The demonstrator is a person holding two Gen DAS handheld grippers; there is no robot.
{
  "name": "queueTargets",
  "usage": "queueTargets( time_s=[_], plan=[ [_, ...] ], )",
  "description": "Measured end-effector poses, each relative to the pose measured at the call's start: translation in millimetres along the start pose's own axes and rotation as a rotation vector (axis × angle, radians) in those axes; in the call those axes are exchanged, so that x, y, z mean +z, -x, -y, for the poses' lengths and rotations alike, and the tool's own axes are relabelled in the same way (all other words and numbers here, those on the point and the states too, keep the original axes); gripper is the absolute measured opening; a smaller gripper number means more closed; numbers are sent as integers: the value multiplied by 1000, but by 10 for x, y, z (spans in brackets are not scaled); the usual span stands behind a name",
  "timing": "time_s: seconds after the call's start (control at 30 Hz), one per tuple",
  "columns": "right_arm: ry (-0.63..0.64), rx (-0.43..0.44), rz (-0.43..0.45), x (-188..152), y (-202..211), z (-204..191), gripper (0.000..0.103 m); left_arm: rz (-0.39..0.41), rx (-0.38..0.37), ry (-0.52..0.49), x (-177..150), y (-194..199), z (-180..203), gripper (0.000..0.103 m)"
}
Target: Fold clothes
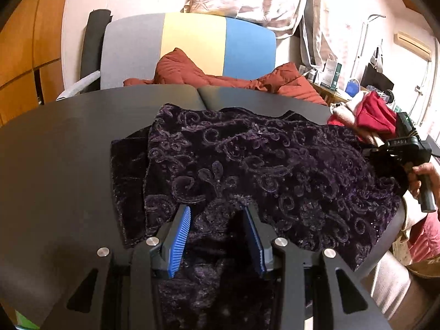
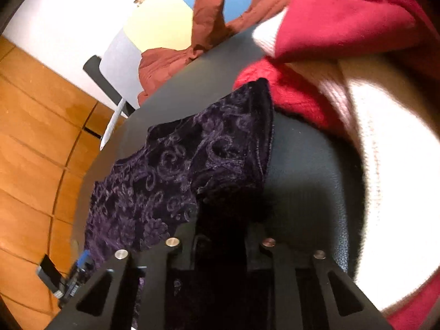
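A dark purple velvet garment (image 1: pixel 261 159) with a swirl pattern lies spread on the black round table (image 1: pixel 55 151). My left gripper (image 1: pixel 217 209) hovers at the garment's near edge. Its blue pads (image 1: pixel 181 233) stand apart, and loose cloth lies below and between them. In the right wrist view the same garment (image 2: pixel 170 165) runs up into my right gripper (image 2: pixel 224 220). A bunched fold fills the gap there and hides the fingertips. From the left wrist view a hand (image 1: pixel 423 173) holds the right gripper's handle at the garment's right edge.
A pile of red and white clothes (image 2: pixel 343 13) sits on the table right beside the garment's far right corner. Behind the table stands a grey, yellow and blue chair (image 1: pixel 192 41) with a rust-coloured quilt (image 1: pixel 178 66) on it. A wooden floor (image 2: pixel 33 137) lies to the left.
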State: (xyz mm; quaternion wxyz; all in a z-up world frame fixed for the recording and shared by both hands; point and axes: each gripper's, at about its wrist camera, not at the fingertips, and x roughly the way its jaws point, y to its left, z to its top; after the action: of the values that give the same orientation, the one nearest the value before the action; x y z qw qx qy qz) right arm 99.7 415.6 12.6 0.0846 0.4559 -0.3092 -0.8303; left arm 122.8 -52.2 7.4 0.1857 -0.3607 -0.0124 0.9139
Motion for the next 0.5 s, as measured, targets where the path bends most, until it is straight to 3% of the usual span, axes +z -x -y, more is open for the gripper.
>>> queueTargets(
  time_s=[0.13,0.3,0.43,0.5],
  plan=[
    [-86,49,76,123,293,102,18,-22,-74,3,18,-28,131,42],
    [-115,-12,135,317,693,145,18,-35,-168,-74,63,-32,522,42],
    [-158,19,141,454,854,-5,18,-13,-151,-65,37,40,484,42],
    [-90,53,118,390,738,-385,18,-19,-133,-43,-5,48,400,42]
  ],
)
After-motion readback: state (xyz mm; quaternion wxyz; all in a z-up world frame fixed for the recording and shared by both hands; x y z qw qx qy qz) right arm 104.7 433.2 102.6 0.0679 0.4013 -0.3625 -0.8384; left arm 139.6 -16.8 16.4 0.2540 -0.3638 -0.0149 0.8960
